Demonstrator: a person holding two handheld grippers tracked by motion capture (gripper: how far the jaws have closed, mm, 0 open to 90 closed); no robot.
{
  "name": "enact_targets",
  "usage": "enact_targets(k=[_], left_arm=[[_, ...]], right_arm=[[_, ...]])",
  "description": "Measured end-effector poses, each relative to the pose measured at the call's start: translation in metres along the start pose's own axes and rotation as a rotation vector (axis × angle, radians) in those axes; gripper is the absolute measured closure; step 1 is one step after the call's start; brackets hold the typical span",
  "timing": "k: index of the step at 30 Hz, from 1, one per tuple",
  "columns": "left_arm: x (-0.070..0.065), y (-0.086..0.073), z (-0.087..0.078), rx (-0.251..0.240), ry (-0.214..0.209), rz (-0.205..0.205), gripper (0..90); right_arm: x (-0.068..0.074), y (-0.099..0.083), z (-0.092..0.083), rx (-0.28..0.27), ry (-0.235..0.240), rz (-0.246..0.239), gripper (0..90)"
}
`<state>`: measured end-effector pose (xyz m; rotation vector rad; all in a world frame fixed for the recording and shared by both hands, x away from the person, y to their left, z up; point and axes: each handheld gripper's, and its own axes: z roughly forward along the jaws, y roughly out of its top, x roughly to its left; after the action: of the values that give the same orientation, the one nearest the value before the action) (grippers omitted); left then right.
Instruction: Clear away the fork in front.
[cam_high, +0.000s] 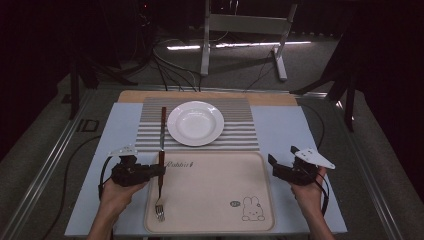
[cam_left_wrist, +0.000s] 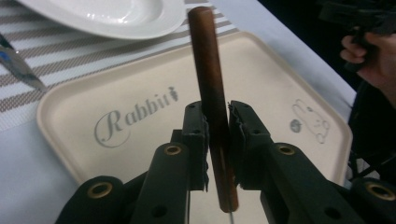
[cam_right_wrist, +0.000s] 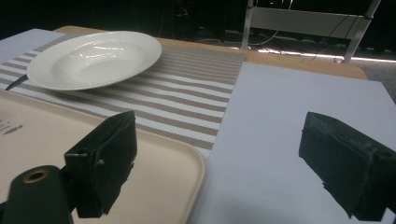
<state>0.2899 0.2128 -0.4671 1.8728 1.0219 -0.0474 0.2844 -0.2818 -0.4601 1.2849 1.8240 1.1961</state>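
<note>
On the surface (cam_high: 290, 130), which is covered with a pale blue sheet, there lies a beige tray (cam_high: 215, 195) with the word "Rabbit" printed near its far left corner and a small rabbit drawing near its right front corner. Behind the tray is a striped placemat (cam_high: 240, 125), and a white deep plate (cam_high: 195, 123) stands on the middle of it. The left claw (cam_high: 159, 170) is at the left edge of the tray and it is closed on the brown handle of a fork (cam_high: 160, 200). In the high view the fork lies along the left side of the tray, with the tines (cam_high: 159, 212) toward the person and the handle toward the placemat. In the left gripper view the two jaws press the handle (cam_left_wrist: 211, 84) from both sides, and the handle stands up between them in front of the "Rabbit" lettering. I cannot tell if the fork is touching the tray or is lifted a little above it. A knife (cam_high: 163, 127) with a dark handle lies on the placemat just beside the plate, at its left. The right claw (cam_high: 281, 162) is held to the right of the tray, above the blue sheet, and its jaws are wide apart with nothing between them. In the right gripper view one jaw is over the tray corner and the other over the blue sheet.
</note>
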Motion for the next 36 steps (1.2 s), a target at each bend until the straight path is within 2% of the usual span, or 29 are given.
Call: enact_targets(k=[11,14,19,22,25,27,30,34,36], left_arm=[[0.017,-0.013,0.012,0.050,0.050,-0.037,71.9],[0.018,-0.014,0.014,0.070,0.089,-0.045,69.8],[0.018,-0.015,0.016,0.092,0.122,-0.040,67.9],[0.017,-0.015,0.015,0.097,0.185,-0.047,64.3],[0.015,-0.013,0.011,0.071,0.218,-0.042,63.0],[0.014,-0.012,0.009,0.045,0.249,-0.045,54.5],[0.011,-0.009,0.004,-0.014,0.272,-0.038,43.1],[0.003,-0.001,-0.008,-0.114,0.314,-0.005,25.8],[-0.001,0.002,-0.014,-0.159,0.346,0.008,20.4]], right_arm=[[0.000,-0.001,-0.001,0.000,0.003,0.000,11.4],[0.000,-0.001,-0.002,-0.002,0.002,0.001,11.4],[-0.001,-0.001,-0.002,-0.002,0.002,0.003,11.4],[0.000,-0.001,-0.003,-0.003,0.003,0.003,11.4],[-0.001,-0.002,-0.003,-0.004,0.001,0.003,11.3],[0.000,-0.002,-0.002,-0.004,0.001,0.003,11.3],[0.000,-0.002,-0.003,-0.004,0.006,0.004,11.3],[0.001,-0.003,-0.004,-0.005,0.011,0.002,11.3],[0.001,-0.003,-0.004,-0.004,0.013,0.002,11.3]])
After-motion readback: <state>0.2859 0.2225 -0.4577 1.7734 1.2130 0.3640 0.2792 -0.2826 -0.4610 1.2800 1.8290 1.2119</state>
